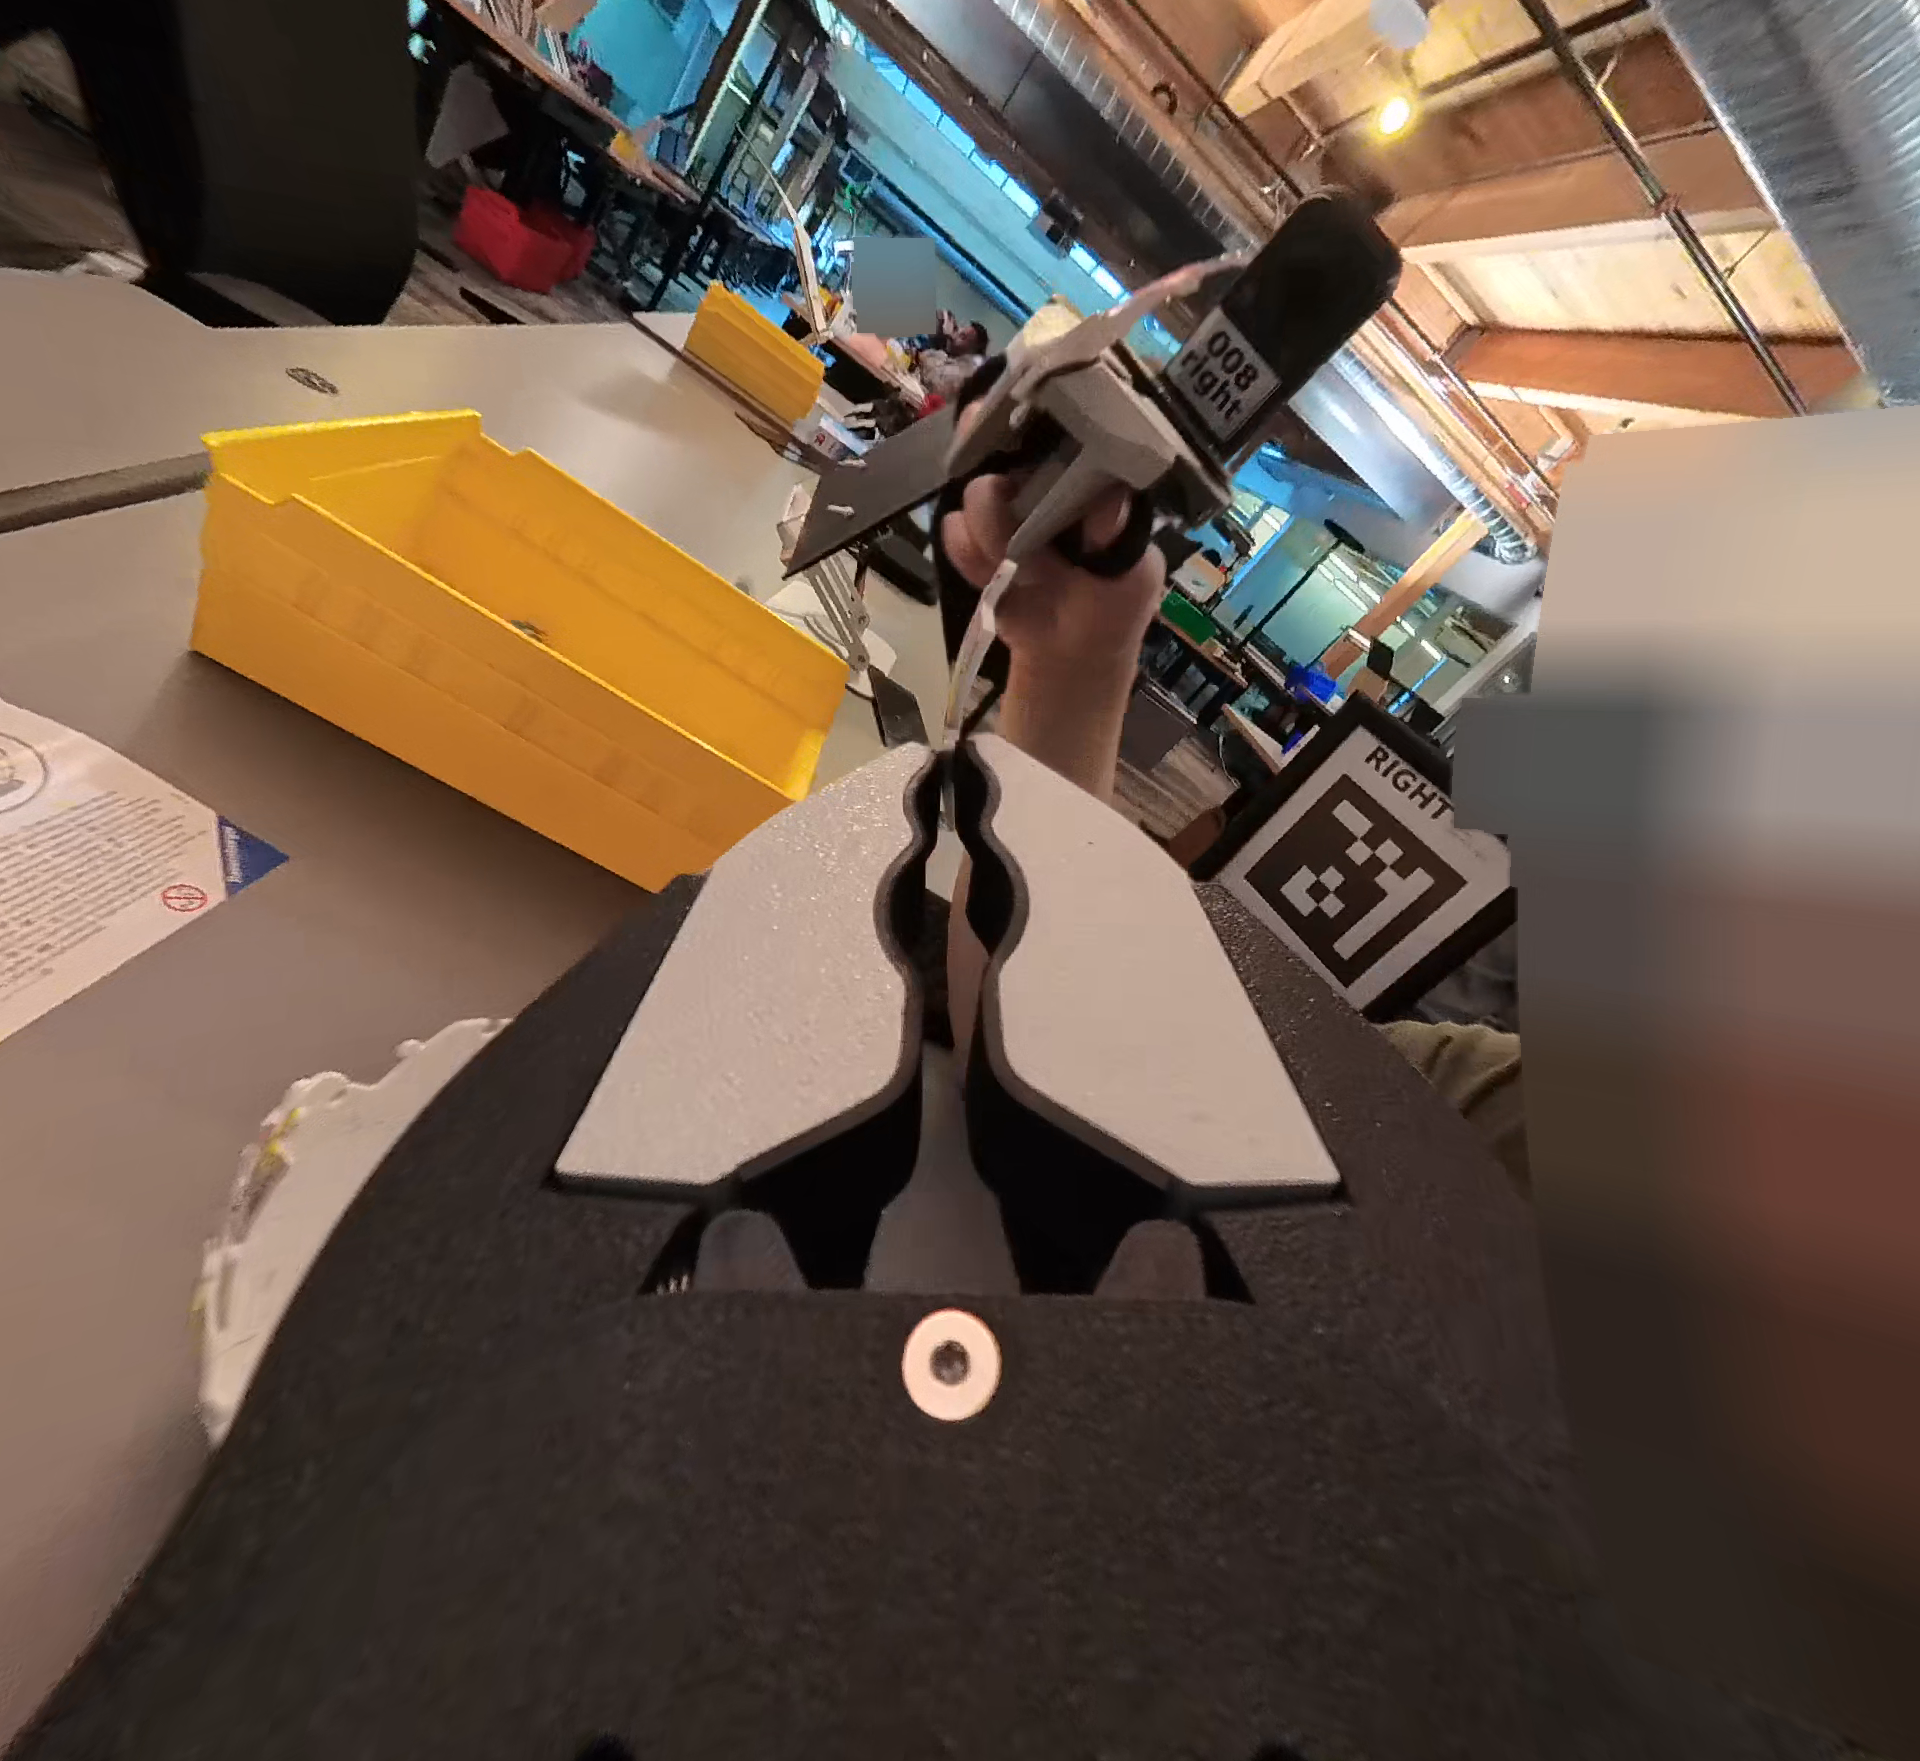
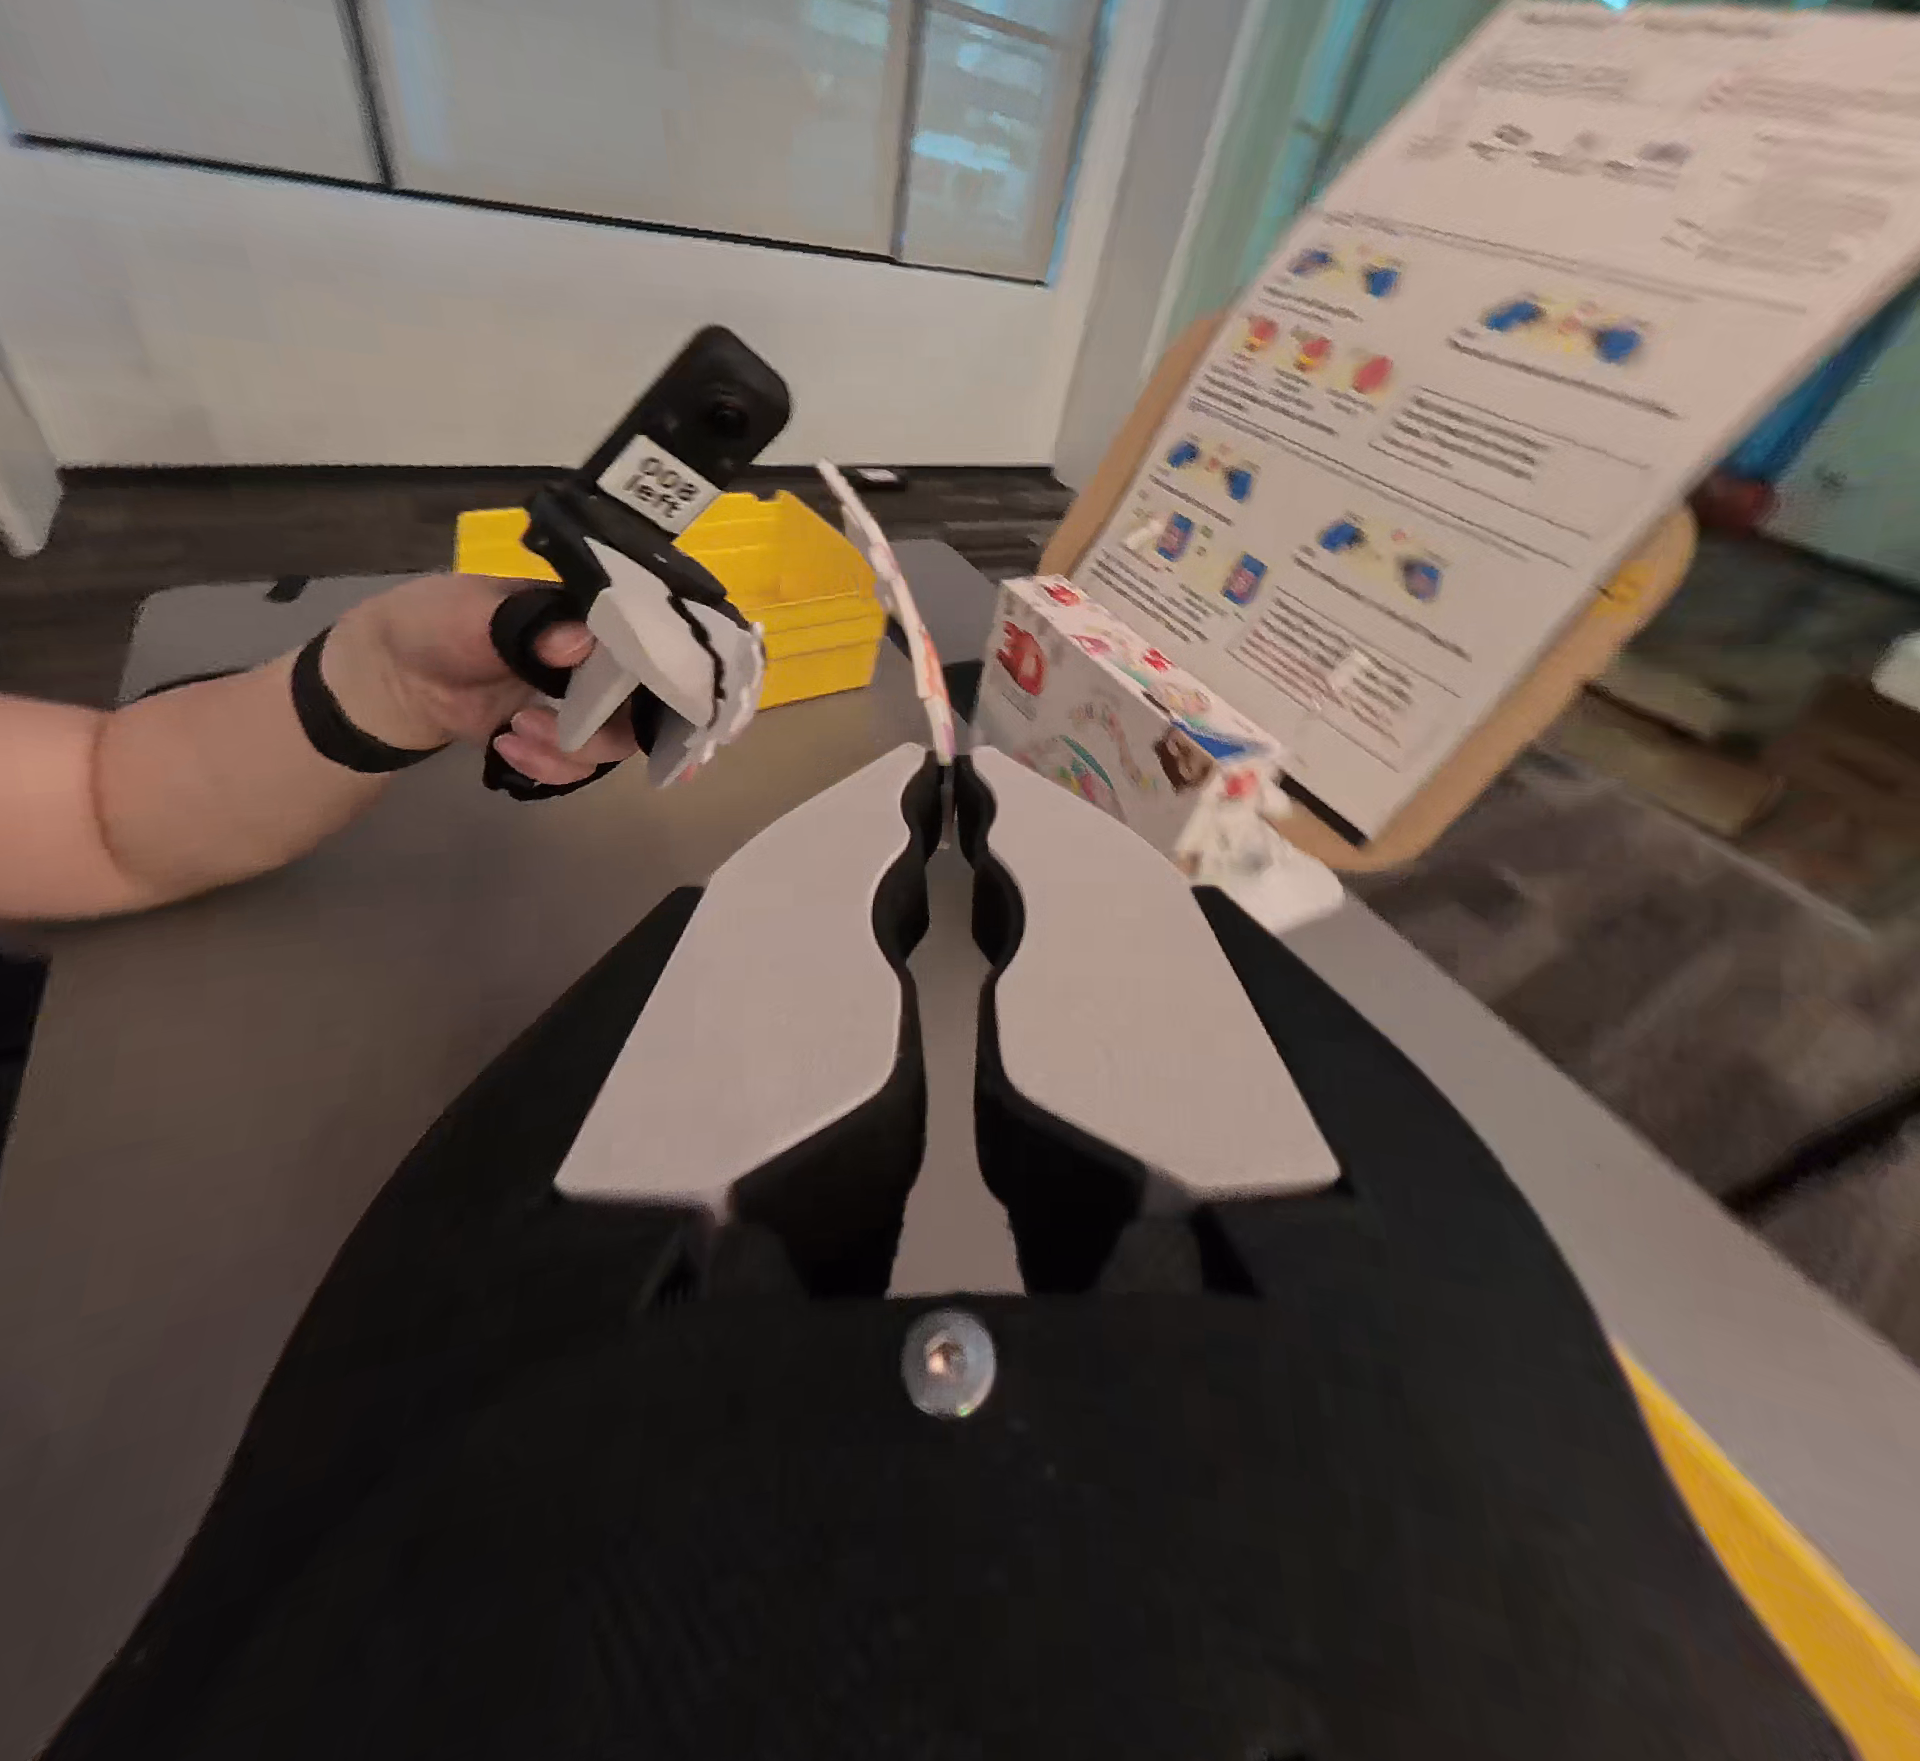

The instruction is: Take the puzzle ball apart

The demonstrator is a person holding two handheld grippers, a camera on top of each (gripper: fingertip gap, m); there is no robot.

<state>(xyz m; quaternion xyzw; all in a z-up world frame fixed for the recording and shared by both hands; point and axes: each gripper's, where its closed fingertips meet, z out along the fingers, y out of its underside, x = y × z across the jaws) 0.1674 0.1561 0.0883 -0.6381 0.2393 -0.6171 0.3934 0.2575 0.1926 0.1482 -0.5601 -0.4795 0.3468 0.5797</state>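
Evidently both grippers are being held above the grey table point(image 2: 312, 1036): the right gripper point(image 2: 948, 781) is pinching a curved strip of puzzle pieces point(image 2: 902, 599) upright. The left gripper point(image 1: 948, 771) is nipping a thin piece point(image 1: 971, 646), likely bound for the yellow bin point(image 1: 499, 610), while a white puzzle ball fragment point(image 1: 281, 1223) is lying beneath it

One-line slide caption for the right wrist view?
Right gripper pinches a curved strip of puzzle pieces above the table; left gripper holds another chunk.
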